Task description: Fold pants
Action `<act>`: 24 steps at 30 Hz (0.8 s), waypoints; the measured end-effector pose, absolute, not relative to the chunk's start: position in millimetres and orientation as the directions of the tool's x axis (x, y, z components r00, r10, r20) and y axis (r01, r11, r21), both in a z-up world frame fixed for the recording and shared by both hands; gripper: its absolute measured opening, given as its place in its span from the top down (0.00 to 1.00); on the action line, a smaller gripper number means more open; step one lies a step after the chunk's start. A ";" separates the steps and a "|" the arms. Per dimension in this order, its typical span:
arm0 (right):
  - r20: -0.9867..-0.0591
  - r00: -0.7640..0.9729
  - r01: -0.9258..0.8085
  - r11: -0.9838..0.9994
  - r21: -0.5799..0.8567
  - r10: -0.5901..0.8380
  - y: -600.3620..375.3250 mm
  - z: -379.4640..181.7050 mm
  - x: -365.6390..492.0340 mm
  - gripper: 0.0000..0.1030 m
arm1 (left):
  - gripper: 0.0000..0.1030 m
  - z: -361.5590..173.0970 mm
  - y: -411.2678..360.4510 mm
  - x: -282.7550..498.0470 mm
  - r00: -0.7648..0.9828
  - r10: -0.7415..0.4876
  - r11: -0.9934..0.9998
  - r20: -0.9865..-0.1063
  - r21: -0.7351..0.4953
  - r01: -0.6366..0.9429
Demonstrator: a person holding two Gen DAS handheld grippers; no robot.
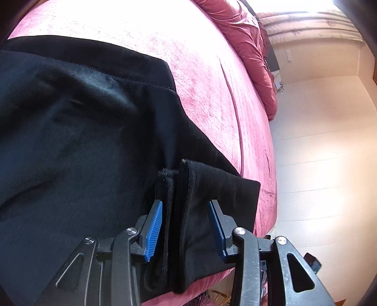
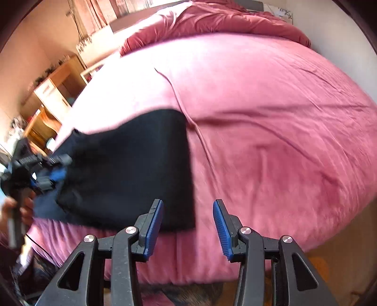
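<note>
Black pants (image 1: pixel 82 129) lie folded on the pink bed (image 1: pixel 207 82), near its edge. In the left wrist view, the thick stacked hem end of the pants (image 1: pixel 179 211) stands between the blue pads of my left gripper (image 1: pixel 186 203). The pads are apart and a gap shows on the right side, so they do not press on it. In the right wrist view my right gripper (image 2: pixel 188 202) hovers open over the near right corner of the pants (image 2: pixel 132 164), with nothing gripped. My left gripper (image 2: pixel 54 174), held by a hand, is at the pants' left end.
A crumpled pink duvet (image 2: pixel 223 21) is bunched at the head of the bed. Wooden furniture (image 2: pixel 54 87) stands beyond the bed's left side. Pale floor (image 1: pixel 318 141) lies past the bed's edge. Wide pink bedcover (image 2: pixel 282 129) stretches right of the pants.
</note>
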State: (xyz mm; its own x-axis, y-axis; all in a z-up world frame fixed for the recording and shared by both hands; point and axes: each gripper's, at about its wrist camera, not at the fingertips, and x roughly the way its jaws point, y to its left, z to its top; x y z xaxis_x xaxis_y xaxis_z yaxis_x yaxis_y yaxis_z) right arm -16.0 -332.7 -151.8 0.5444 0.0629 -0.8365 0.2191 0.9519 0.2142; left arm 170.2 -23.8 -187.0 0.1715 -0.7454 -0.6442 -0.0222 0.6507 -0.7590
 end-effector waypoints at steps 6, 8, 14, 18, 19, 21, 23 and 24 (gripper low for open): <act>-0.797 0.592 0.177 0.947 0.268 0.115 -315.9 -142.2 42.0 0.57 | 0.81 -166.0 -46.1 180.2 0.198 -0.723 0.685 -0.662 -0.723 0.089; -0.799 0.589 0.172 0.947 0.271 0.121 -310.5 -144.4 62.0 0.57 | 0.90 -155.9 -55.1 178.4 0.217 -0.708 0.705 -0.672 -0.693 0.150; -0.840 0.536 0.185 0.958 0.218 0.087 -299.2 -163.3 108.7 0.57 | 0.90 -142.5 -51.3 166.1 0.290 -0.657 0.753 -0.696 -0.622 0.216; -0.876 0.480 0.201 0.967 0.158 0.043 -291.7 -191.0 118.9 0.57 | 0.90 -150.8 -62.1 161.3 0.295 -0.556 0.829 -0.777 -0.497 0.255; -0.877 0.480 0.194 0.971 0.136 0.027 -288.3 -194.0 119.3 0.56 | 0.90 -153.7 -71.7 165.4 0.293 -0.532 0.844 -0.795 -0.470 0.257; -0.873 0.487 0.175 0.981 0.084 -0.012 -280.6 -197.6 117.3 0.56 | 0.89 -161.3 -76.5 164.5 0.286 -0.511 0.857 -0.811 -0.457 0.238; -0.866 0.498 0.166 0.985 0.047 -0.043 -275.4 -199.1 115.0 0.56 | 0.86 -164.1 -74.9 164.6 0.301 -0.506 0.862 -0.808 -0.458 0.219; -0.863 0.502 0.165 0.986 0.037 -0.052 -274.9 -197.8 114.1 0.56 | 0.85 -163.6 -75.0 163.1 0.311 -0.508 0.861 -0.803 -0.461 0.217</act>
State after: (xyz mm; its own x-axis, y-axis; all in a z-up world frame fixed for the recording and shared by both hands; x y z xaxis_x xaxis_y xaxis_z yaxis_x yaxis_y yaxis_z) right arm 114.1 -274.9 -197.8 0.5025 -0.0517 -0.8630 0.1648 0.9856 0.0369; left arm 163.1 -75.0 -163.6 0.3108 -0.5080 -0.8033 0.2165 0.8608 -0.4606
